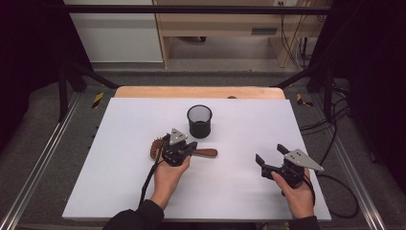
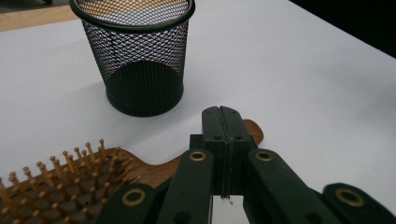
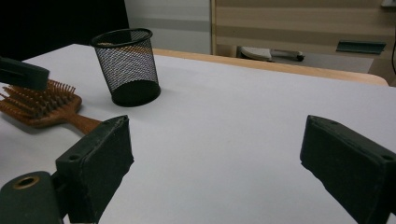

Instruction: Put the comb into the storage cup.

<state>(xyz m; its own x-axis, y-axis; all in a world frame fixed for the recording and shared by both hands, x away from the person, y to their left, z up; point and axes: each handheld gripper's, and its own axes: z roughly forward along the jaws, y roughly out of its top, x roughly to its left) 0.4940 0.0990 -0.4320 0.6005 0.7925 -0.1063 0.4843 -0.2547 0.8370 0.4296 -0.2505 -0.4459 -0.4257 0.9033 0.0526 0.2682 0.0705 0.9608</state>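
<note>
High view: a person works at a white surface, where a wooden hairbrush lies just in front of a black mesh cup. The left claw sits low over the brush's neck; the right claw is held well apart at the right, jaws spread, grasping nothing.

Left gripper view: the left claw shows its jaws pressed flat together, clenched above the brush handle, with nothing visibly between them. The bristled head lies at lower left, the mesh cup upright just beyond. Whether the claw touches the handle cannot be told.

Right gripper view: the right claw stands released over bare surface; the hairbrush and mesh cup sit off to its left.

Step in hand, as judged: a pickup of the brush, likely for the cup.

Doing it well: part the left jaws, straddle the narrow handle squarely and close firmly so the heavier head does not swing. Keep clear of the light cup, which could tip.
</note>
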